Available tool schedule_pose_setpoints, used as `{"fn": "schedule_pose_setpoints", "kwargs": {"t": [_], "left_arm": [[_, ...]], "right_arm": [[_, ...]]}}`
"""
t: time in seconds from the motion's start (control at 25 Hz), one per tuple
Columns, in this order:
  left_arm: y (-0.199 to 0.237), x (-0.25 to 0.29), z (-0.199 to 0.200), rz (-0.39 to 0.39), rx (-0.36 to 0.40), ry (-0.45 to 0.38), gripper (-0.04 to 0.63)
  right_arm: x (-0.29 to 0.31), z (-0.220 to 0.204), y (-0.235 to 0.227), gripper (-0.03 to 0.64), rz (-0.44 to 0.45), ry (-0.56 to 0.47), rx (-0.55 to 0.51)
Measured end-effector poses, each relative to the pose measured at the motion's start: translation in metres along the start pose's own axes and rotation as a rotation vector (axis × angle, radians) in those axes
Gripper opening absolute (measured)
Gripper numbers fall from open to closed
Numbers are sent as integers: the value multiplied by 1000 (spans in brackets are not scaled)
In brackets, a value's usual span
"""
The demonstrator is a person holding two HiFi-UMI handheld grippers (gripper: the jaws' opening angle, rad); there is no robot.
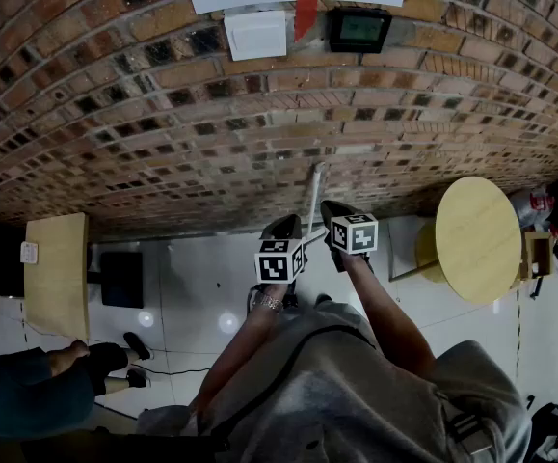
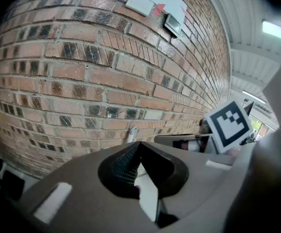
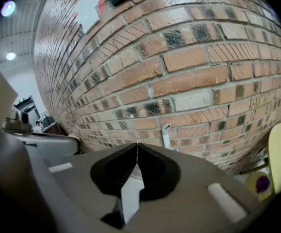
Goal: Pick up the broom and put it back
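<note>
Currently the left gripper (image 2: 139,145) and right gripper (image 3: 137,146) are hovering empty, jaws pressed together, probably needing opening before squarely clamping the broom handle (image 1: 314,196).

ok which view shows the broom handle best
The head view. It shows the longest stretch of the broom handle, a pale pole leaning against the brick wall. The left gripper view and the right gripper view each catch only its top end against the bricks, with the rest hidden.
</note>
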State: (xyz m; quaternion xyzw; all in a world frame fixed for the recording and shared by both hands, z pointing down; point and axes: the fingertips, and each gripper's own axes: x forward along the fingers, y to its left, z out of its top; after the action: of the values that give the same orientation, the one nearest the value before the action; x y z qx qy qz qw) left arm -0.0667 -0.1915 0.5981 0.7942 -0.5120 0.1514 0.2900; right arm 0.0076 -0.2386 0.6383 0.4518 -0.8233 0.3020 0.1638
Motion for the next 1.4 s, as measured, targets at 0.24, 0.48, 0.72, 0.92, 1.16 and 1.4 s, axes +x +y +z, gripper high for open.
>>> {"fn": "schedule_pose_setpoints", "kwargs": {"t": [0.24, 0.48, 0.72, 0.92, 1.16, 1.4], "left_arm": [[10, 15, 18, 27, -2, -4, -20], [29, 11, 34, 94, -35, -31, -20], [48, 9, 40, 151, -66, -36, -20], [55, 10, 37, 171, -83, -28, -20], [58, 12, 31, 167, -76, -16, -20], [56, 18, 32, 141, -55, -12, -20]], "right_arm": [[69, 10, -54, 68, -68, 83, -66], [140, -16, -86, 141, -91, 220, -131], [177, -22, -105, 161, -166, 278, -139], [184, -24, -115, 98, -239, 275, -122], [160, -31, -110, 95, -187, 244, -193], [87, -41, -90, 95, -178, 162, -192]]}}
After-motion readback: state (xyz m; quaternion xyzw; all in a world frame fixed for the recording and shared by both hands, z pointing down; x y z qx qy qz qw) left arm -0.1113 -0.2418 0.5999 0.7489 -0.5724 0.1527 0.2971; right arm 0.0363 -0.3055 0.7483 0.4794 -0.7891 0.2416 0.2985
